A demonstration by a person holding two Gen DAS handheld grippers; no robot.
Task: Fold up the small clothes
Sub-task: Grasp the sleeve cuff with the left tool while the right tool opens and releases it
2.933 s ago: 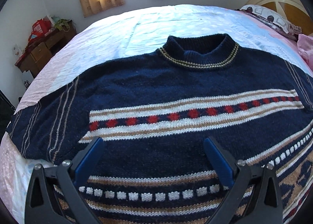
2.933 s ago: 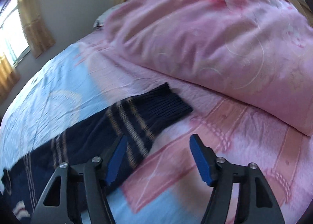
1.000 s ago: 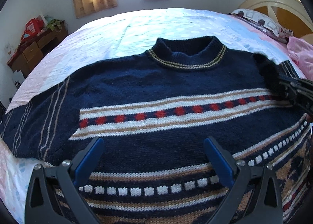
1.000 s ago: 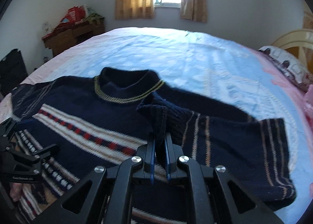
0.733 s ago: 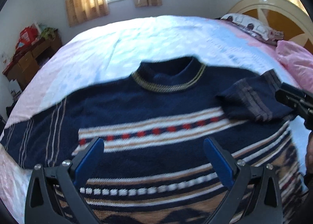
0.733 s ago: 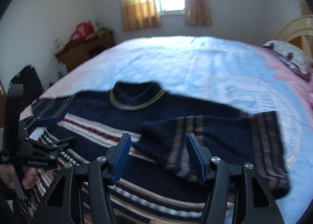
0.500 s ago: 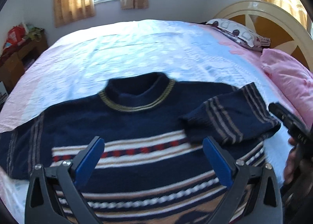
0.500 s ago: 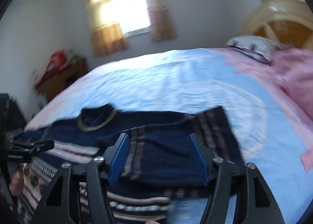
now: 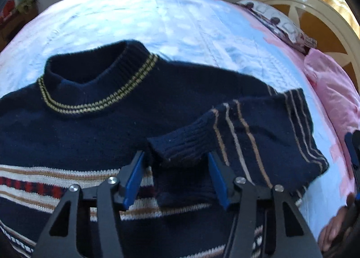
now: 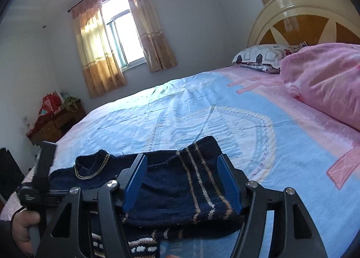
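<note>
A navy knit sweater with a striped collar and red-and-white bands lies flat on the bed. Its right sleeve is folded inward across the chest, with the ribbed cuff near the middle. My left gripper is open and hovers just before the cuff, one finger on each side. My right gripper is open and empty, above the folded sleeve at the sweater's right edge. The sweater's left sleeve is out of view.
The bed sheet is light blue and pink. A pink quilt and a patterned pillow lie at the headboard on the right. A wooden cabinet stands by the far wall under the window.
My right gripper carried the right sleeve over the chest, let it go and drew back to the right. My left gripper moved right and forward to the cuff, and its fingers narrowed.
</note>
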